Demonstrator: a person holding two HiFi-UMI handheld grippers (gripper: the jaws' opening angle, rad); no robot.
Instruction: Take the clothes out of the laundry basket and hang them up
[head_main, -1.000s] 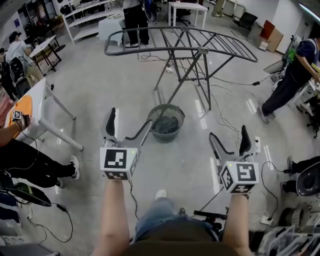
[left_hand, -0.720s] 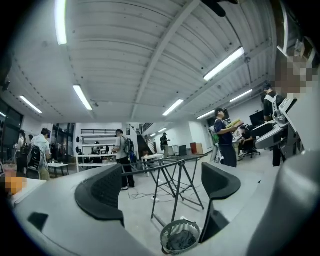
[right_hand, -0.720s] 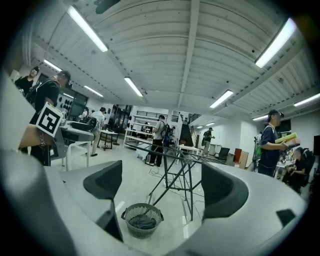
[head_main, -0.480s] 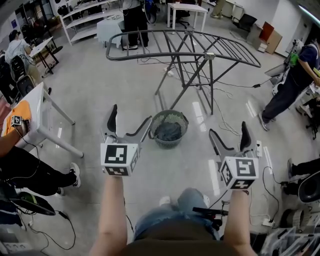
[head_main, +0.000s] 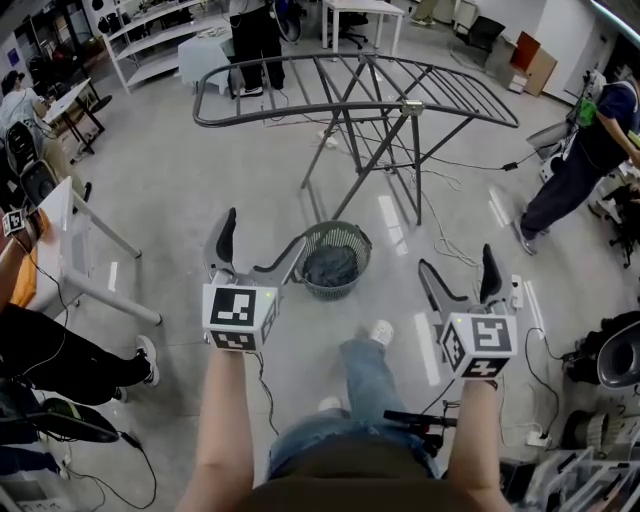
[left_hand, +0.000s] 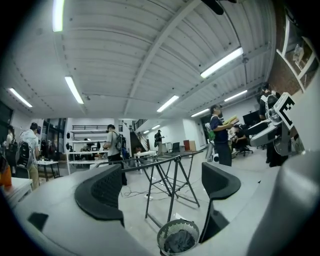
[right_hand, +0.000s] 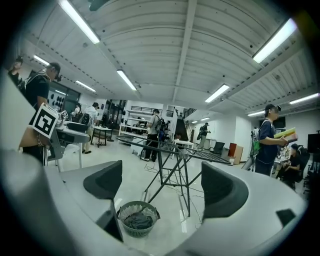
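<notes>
A round grey-green laundry basket (head_main: 335, 258) stands on the floor ahead, with dark clothes (head_main: 331, 267) bunched inside. Behind it rises a grey folding drying rack (head_main: 370, 85) with bare rails. My left gripper (head_main: 258, 245) is held open in the air just left of the basket, holding nothing. My right gripper (head_main: 460, 280) is also open and empty, off to the basket's right. The left gripper view has the basket (left_hand: 178, 237) low between the jaws with the rack (left_hand: 167, 165) beyond. In the right gripper view the basket (right_hand: 137, 218) sits low left and the rack (right_hand: 175, 152) behind it.
Cables (head_main: 450, 235) trail over the floor under and right of the rack. A white table (head_main: 75, 235) stands at left with a seated person (head_main: 40, 335) beside it. Another person (head_main: 580, 150) stands at right, one (head_main: 252, 40) behind the rack. Shelving (head_main: 150, 40) lines the far wall.
I have stepped forward, a leg now swinging ahead; the basket and rack sit slightly closer. Both grippers stay open and empty in the same pose.
</notes>
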